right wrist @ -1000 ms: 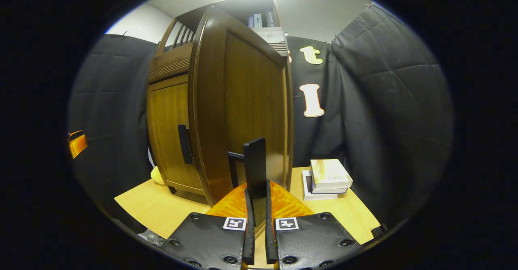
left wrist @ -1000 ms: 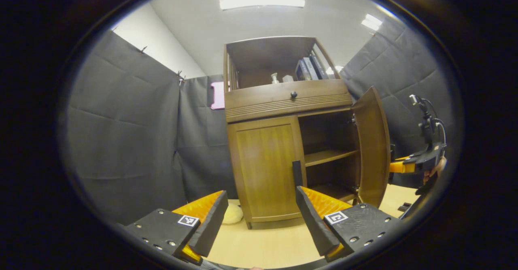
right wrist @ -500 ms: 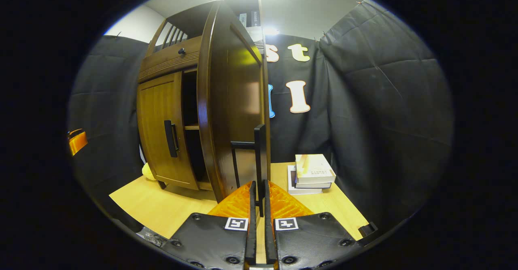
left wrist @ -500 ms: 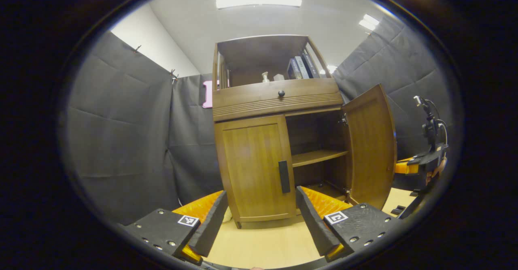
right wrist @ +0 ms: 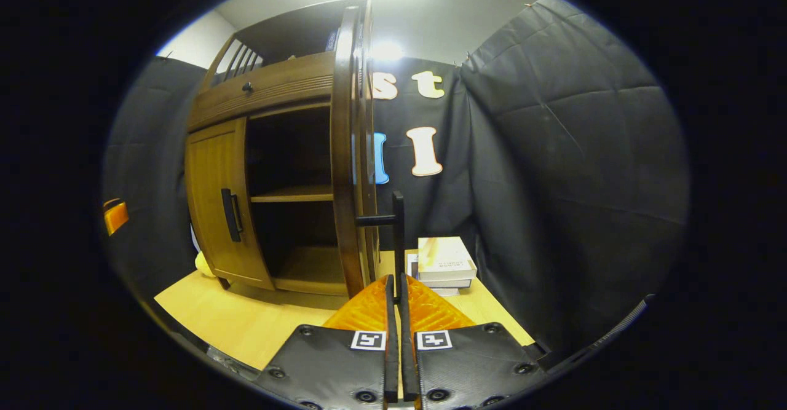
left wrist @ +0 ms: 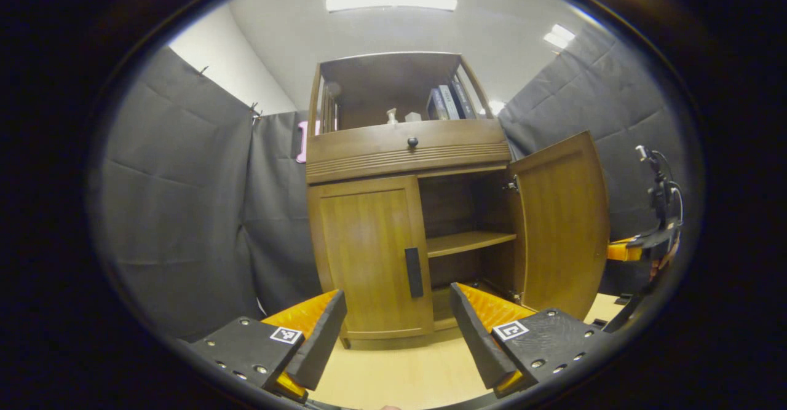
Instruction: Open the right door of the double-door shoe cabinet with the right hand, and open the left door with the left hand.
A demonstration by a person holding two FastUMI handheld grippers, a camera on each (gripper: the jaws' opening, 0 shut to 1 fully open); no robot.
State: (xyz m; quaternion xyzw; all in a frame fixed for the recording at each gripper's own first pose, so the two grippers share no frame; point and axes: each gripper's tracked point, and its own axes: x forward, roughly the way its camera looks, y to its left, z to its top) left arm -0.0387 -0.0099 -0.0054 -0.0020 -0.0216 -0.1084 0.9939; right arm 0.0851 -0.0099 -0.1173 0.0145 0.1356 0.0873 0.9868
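The brown wooden shoe cabinet (left wrist: 406, 149) stands on a light wood floor. Its left door (left wrist: 366, 256) is closed, and the black handle (left wrist: 413, 273) lies straight ahead of my left gripper (left wrist: 396, 330), which is open and a short way off. The right door (left wrist: 562, 225) stands wide open, baring a dark inside with a shelf (left wrist: 470, 242). In the right gripper view that door (right wrist: 347, 170) is seen edge-on, and my right gripper (right wrist: 395, 293) is shut on its black handle (right wrist: 398, 238). The right gripper (left wrist: 639, 247) also shows at the far right of the left gripper view.
A stack of books (right wrist: 444, 262) lies on the floor right of the open door. A yellow soft object (right wrist: 203, 264) sits at the cabinet's left foot. Books and small items stand on the cabinet's open top shelf (left wrist: 393, 99). Black cloth walls close in all around.
The right door has swung further open with my right gripper on its handle. The left gripper has shifted, so the left door's handle now sits between its fingers' line of sight.
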